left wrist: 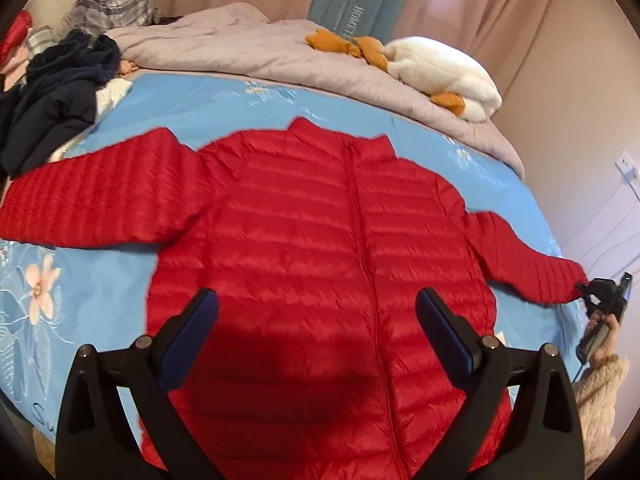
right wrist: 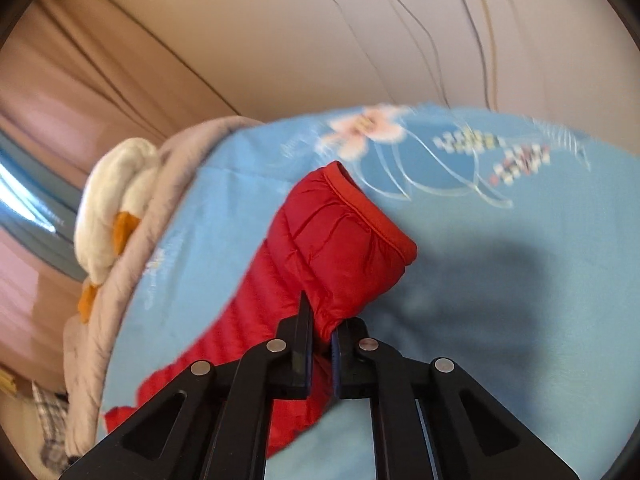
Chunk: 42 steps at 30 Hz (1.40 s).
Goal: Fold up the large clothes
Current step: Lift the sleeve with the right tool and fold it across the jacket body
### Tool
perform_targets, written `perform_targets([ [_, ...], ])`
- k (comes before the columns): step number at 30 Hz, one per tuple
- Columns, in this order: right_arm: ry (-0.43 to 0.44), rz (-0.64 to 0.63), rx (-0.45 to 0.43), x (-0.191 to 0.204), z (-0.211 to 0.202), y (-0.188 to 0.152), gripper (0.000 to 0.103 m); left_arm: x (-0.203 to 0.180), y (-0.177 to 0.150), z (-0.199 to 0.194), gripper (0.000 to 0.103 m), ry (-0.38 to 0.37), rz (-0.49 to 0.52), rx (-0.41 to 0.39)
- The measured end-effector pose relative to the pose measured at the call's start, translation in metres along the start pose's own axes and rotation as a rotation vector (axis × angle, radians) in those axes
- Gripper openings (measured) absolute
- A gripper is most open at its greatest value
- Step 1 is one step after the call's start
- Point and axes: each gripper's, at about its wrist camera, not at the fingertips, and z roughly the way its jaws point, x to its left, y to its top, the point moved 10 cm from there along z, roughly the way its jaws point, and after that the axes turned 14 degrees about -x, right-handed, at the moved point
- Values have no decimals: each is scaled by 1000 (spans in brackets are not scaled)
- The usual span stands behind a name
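A red quilted puffer jacket lies flat, front up, on the blue floral bed sheet, sleeves spread out to both sides. My left gripper is open and empty, hovering above the jacket's lower front. My right gripper is at the end of the jacket's right sleeve. In the right wrist view the right gripper is shut on the sleeve near its cuff, which bunches up past the fingers.
A grey quilt with a white and orange plush toy lies at the far side of the bed. Dark clothes are piled at the far left. The wall runs close along the right of the bed.
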Motion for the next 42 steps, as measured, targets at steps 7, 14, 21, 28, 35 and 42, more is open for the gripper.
perform_targets([
  [7,106,-148,-114,75,-53,33,7,10,36,-30,99,-4,-20,-92],
  [14,242,-282,-204,164,-106,45,7,19,64,-52,99,-25,-52,-145],
  [21,352,-374,-219,228,-132,29,7,19,98,-78,100,-31,-23,-199],
  [28,491,-427,-181,272,-155,-8,7,14,115,-98,100,-78,-8,-249],
  [35,619,-482,-107,308,-174,-53,7,16,127,-103,100,-119,-50,-248],
  [42,733,-553,-38,340,-198,-98,7,0,152,-106,100,-164,-47,-240],
])
